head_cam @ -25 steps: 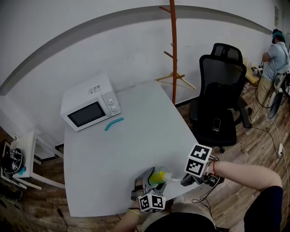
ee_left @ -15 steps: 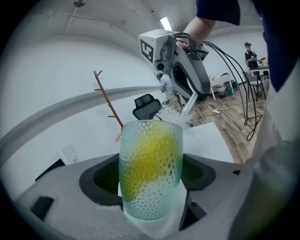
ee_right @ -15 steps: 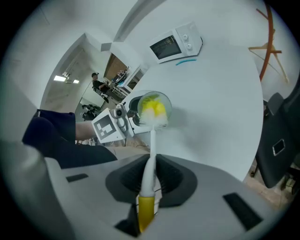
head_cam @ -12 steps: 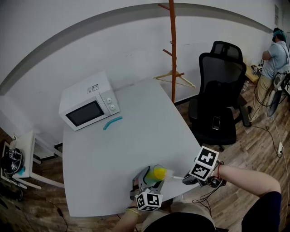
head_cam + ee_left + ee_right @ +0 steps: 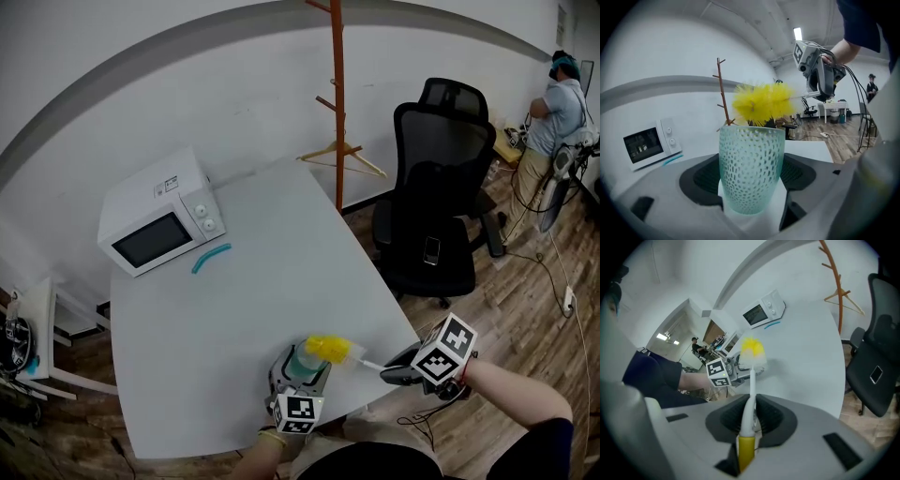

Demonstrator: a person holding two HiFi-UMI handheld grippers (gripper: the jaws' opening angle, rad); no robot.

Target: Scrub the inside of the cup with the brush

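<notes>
**Holding the brush head at the cup's mouth**

Head view: the left gripper point(image 5: 298, 373) is near the front edge of the white table point(image 5: 234, 309), its jaws clamped on the sides of a pale green cup point(image 5: 300, 362). The right gripper point(image 5: 397, 368) is off the table's front right edge and holds a brush point(image 5: 330, 350) by its white handle. The handle runs leftward to the yellow head, which lies over the right side of the cup's rim. At the far left of the table stands a microwave point(image 5: 155, 223), with a teal strip point(image 5: 211, 257) just before it. Beyond the table are a coat stand point(image 5: 337, 94) and a black chair point(image 5: 436, 206) with a phone point(image 5: 430, 248) on its seat. A person point(image 5: 553, 103) stands at the far right.

Left gripper view: the cup stands upright between the two dark pads, which press on its lower sides. Its wall is frosted and dimpled. The yellow bristles show above and behind the rim; whether any dip inside cannot be told. The right gripper hangs high at the right, with the handle slanting down from it to the head.

Right gripper view: the jaws are closed on the handle just above its yellow end. The white shaft runs straight out to the yellow and white bristles, which cover the cup and the left gripper's front.
</notes>
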